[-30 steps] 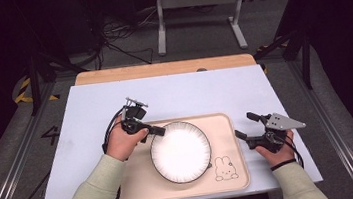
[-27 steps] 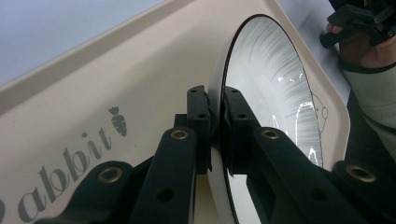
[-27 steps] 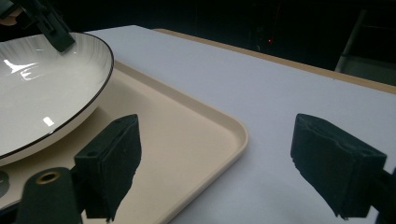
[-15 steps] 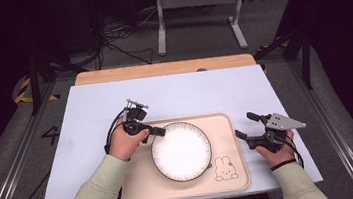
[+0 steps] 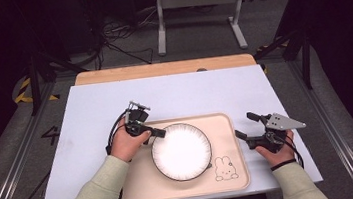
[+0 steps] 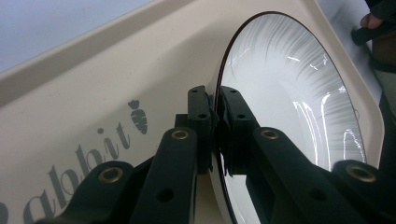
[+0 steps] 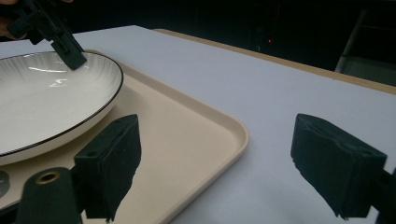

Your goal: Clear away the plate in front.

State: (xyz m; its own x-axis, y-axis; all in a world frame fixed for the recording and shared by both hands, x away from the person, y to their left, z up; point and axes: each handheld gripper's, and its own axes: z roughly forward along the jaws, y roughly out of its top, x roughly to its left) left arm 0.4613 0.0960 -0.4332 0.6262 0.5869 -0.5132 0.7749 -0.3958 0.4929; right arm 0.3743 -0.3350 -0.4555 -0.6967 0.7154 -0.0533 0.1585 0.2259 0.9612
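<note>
The left gripper (image 5: 160, 131) is clamped on the rim of the white plate (image 5: 182, 151). In the left gripper view its two black jaws (image 6: 215, 100) stand almost together with the plate's dark-edged rim (image 6: 280, 93) pinched between the pads, one pad on the ribbed inner face and the other on the underside. From this gripper the plate spreads ahead and to the side of the jaws, and the held edge is the one nearest the left hand (image 5: 125, 144). The plate lies on the beige tray (image 5: 139, 184), whose floor runs under and beyond the jaws, with a printed carrot (image 6: 139, 116) and grey lettering just beside them. The right gripper (image 5: 244, 125) is off the tray's far side from the left one, over the pale table (image 5: 189, 93) and well apart from the plate. Its jaws (image 7: 219, 154) are spread wide with nothing between them; past the near jaw lie the tray's rounded corner (image 7: 187, 135) and the plate (image 7: 42, 102). A rabbit drawing (image 5: 225, 168) sits on the tray between the plate and the right gripper.
</note>
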